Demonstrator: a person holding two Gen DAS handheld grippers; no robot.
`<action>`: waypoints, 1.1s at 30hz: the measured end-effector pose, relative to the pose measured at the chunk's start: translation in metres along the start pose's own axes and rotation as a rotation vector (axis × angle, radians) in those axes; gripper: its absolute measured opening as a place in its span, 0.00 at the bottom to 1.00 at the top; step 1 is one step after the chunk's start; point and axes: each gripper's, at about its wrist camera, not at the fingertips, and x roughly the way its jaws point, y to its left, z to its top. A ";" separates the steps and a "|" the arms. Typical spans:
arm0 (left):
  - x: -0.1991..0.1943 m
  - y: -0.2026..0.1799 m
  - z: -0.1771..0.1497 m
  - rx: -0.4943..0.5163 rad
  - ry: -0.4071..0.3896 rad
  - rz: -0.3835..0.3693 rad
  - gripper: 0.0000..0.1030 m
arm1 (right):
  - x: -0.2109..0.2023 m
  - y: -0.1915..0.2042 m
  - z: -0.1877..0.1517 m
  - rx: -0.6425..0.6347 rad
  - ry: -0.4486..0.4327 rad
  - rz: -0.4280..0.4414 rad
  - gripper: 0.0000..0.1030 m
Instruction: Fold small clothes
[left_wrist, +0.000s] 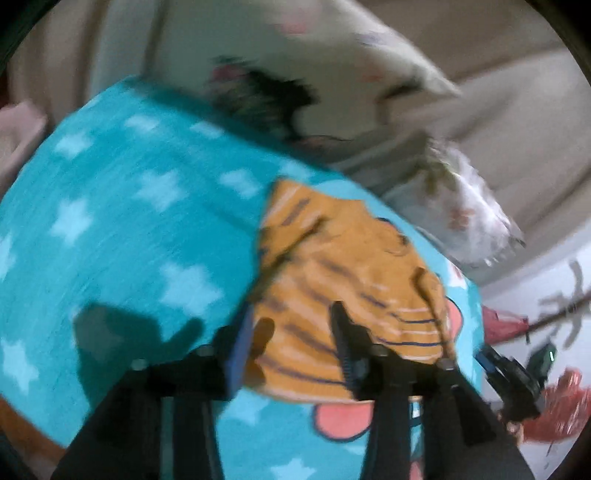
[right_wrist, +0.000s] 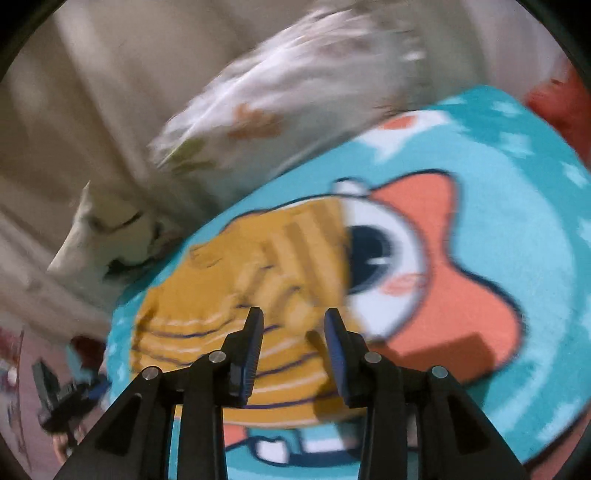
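A small orange striped garment (left_wrist: 343, 280) lies crumpled on a teal star-print blanket (left_wrist: 129, 221). It also shows in the right wrist view (right_wrist: 258, 273), on the blanket's (right_wrist: 517, 229) cartoon print. My left gripper (left_wrist: 291, 321) is open, its fingers just above the garment's near edge, with nothing between them. My right gripper (right_wrist: 293, 325) is open too, hovering over the garment's striped hem. The right gripper shows in the left wrist view (left_wrist: 513, 373) at the right edge. Both views are motion-blurred.
A white floral pillow (left_wrist: 369, 62) and a crinkled white floral bag (left_wrist: 465, 206) lie beyond the blanket. In the right wrist view the bag (right_wrist: 280, 107) is above the garment. Beige sheets (left_wrist: 517, 129) surround the blanket.
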 end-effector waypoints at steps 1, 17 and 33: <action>0.008 -0.011 0.004 0.035 0.012 -0.005 0.52 | 0.012 0.011 0.000 -0.026 0.034 0.030 0.37; 0.130 0.007 0.070 -0.066 0.163 -0.040 0.52 | 0.132 -0.027 0.062 0.142 0.142 0.032 0.35; 0.075 0.038 0.078 -0.165 0.060 0.132 0.57 | 0.091 -0.052 0.086 0.258 0.049 0.051 0.39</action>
